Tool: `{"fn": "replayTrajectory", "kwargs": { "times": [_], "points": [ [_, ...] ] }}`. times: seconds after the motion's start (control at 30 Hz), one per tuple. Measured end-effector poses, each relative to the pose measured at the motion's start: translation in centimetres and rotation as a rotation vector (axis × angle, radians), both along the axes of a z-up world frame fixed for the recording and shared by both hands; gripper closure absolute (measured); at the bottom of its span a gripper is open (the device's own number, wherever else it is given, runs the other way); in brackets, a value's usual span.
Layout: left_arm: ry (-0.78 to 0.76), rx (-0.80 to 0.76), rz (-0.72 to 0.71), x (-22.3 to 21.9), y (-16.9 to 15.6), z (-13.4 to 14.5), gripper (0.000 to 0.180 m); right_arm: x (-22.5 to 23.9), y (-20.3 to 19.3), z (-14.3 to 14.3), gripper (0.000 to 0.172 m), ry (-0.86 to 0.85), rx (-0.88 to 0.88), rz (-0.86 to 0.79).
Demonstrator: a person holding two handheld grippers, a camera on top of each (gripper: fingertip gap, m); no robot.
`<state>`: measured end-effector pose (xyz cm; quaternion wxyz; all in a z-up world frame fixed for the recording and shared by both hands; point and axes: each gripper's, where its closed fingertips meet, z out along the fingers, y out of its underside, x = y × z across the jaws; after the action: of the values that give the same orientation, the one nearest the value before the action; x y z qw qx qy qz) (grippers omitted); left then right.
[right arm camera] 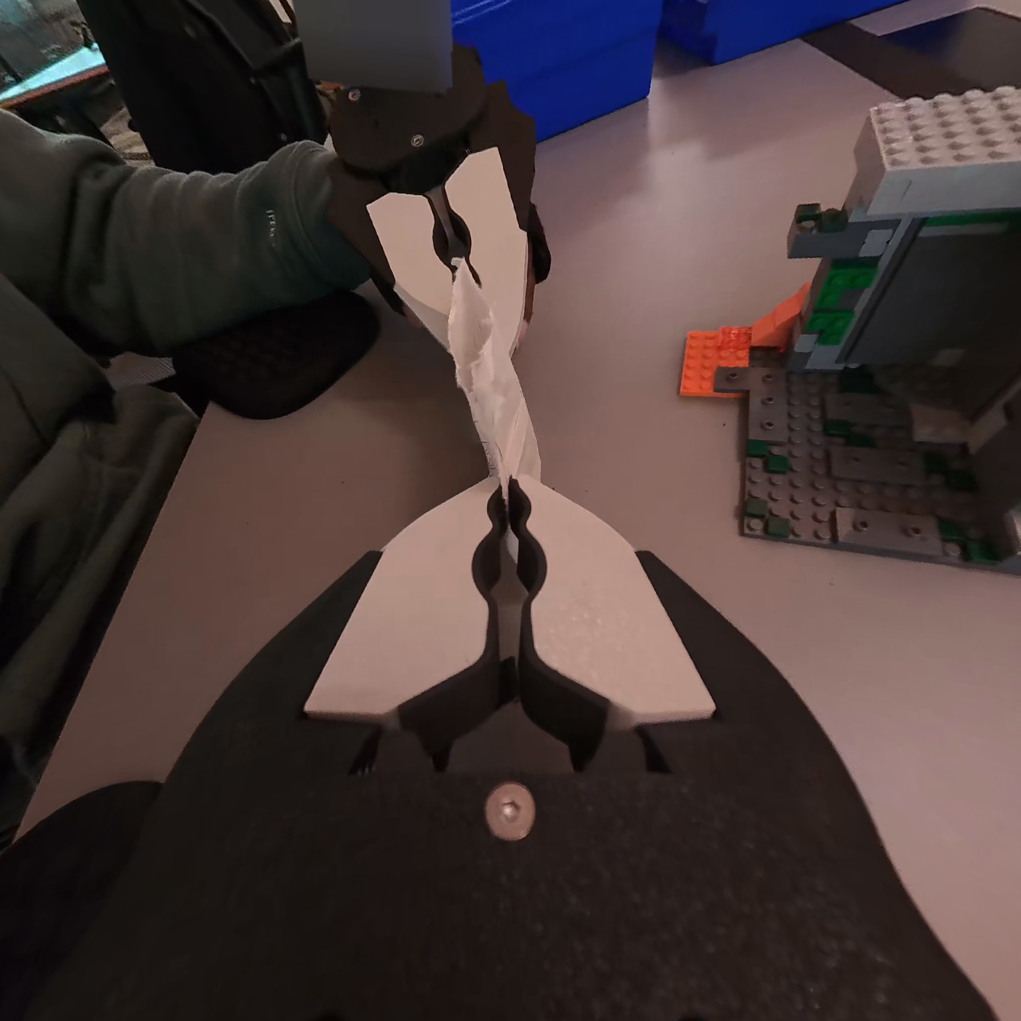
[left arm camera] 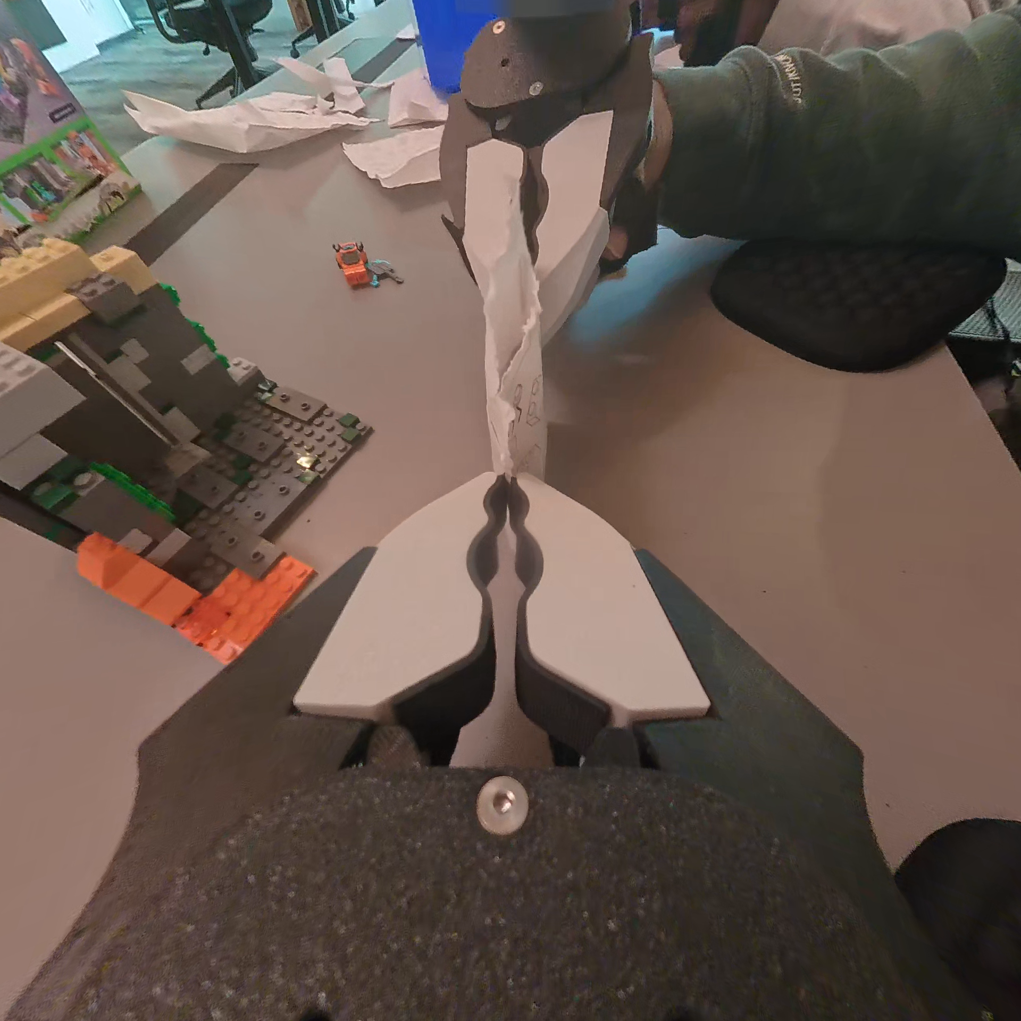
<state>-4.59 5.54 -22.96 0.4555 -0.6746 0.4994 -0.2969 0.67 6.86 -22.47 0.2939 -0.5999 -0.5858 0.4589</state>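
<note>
**A:** Two grippers, one twisted strip of white paper (left arm camera: 511,342) strung between them above the desk (left arm camera: 746,497). Which end is whose?

**B:** Left gripper (left arm camera: 507,482) is clamped on the near end, right gripper (right arm camera: 508,486) is pinched shut on the far end. The strip's long axis runs straight from one to the other, and the brick model (left arm camera: 166,442) sits off to the side.

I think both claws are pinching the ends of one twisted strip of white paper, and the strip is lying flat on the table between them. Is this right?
Not quite. The left claw and the right claw do pinch the ends of one twisted paper strip, but it is not lying on the table: it stretches in the air between them, above the table. The left wrist view shows this.
</note>
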Motion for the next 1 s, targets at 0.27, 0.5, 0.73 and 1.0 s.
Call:
{"fn": "replayTrajectory", "kwargs": {
  "times": [0.27, 0.5, 0.73, 1.0],
  "points": [
    [0.025, 0.006, 0.064, -0.3, 0.8, -1.0, 0.178, 0.0, 1.0, -1.0, 0.172, -0.027, -0.059, -0.072],
    [-0.019, 0.112, 0.021, 0.3, 0.2, 0.3, 0.167, -0.1, -0.3, -0.6, 0.172, 0.033, 0.150, 0.007],
    [0.020, 0.233, -0.096, 0.5, -1.8, 0.8, 0.180, -0.4, -2.1, 0.3, 0.172, 0.083, 0.546, 0.081],
    [0.037, 0.305, -0.134, 0.5, -3.1, 2.5, 0.180, -0.4, -2.8, 2.1, 0.171, 0.142, 0.571, 0.094]
  ]
}}
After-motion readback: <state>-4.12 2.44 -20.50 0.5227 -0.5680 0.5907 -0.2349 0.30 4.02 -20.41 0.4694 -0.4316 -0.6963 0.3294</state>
